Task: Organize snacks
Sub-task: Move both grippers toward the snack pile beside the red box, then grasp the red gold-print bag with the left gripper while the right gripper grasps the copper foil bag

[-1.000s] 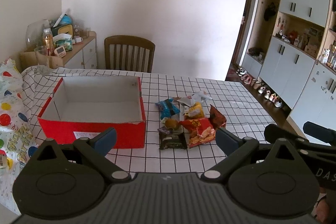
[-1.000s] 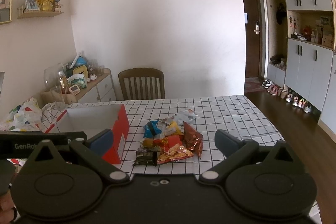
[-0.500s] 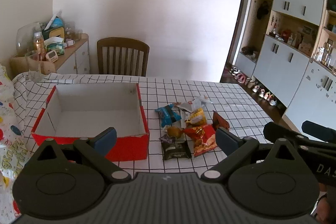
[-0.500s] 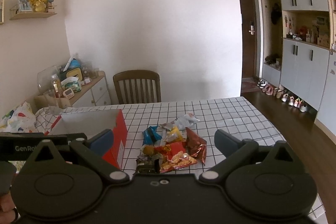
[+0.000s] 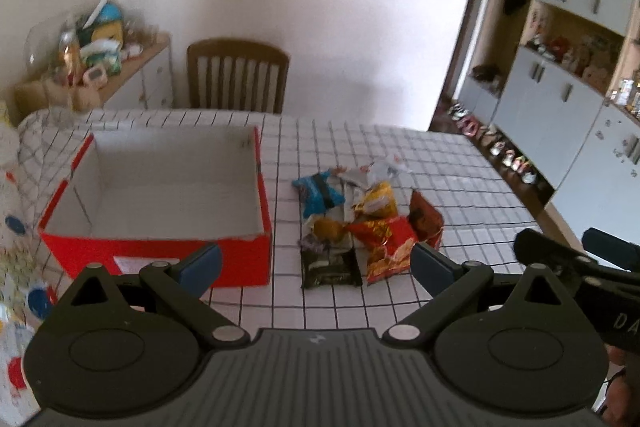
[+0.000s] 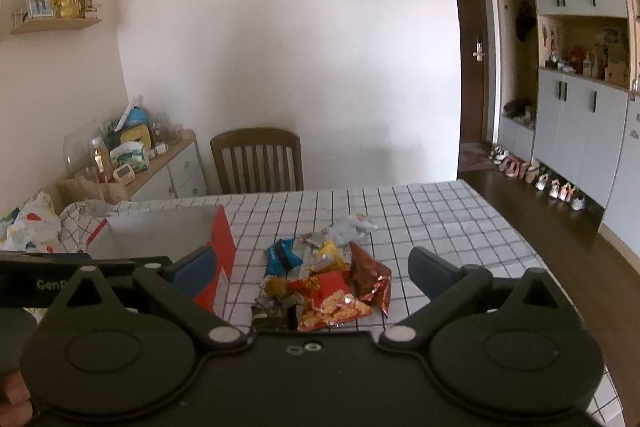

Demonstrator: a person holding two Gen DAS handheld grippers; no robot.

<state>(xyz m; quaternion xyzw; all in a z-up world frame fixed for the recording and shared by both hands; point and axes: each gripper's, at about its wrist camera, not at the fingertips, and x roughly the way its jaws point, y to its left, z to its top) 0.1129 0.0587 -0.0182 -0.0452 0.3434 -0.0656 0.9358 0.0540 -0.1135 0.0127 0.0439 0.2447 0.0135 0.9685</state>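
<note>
A pile of snack packets [image 5: 360, 219] lies on the checked tablecloth, right of an open red box [image 5: 160, 247] with a white, bare inside. The pile holds a blue packet [image 5: 318, 193], a black packet [image 5: 330, 267] and a red chip bag [image 5: 386, 245]. My left gripper [image 5: 316, 263] is open and empty, above the table's near edge, in front of the box and pile. My right gripper [image 6: 312, 269] is open and empty, just before the pile [image 6: 324, 279]; the red box [image 6: 218, 259] is to its left.
A wooden chair [image 5: 238, 75] stands at the table's far side. A cluttered sideboard [image 5: 100, 67] is at the back left. White cabinets [image 6: 580, 127] and a row of shoes [image 6: 536, 179] line the right wall. A patterned cloth [image 5: 12, 267] hangs at the table's left edge.
Both grippers have moved closer to the table and tilted down a little; the pile and box look larger. Nothing on the table has moved.
</note>
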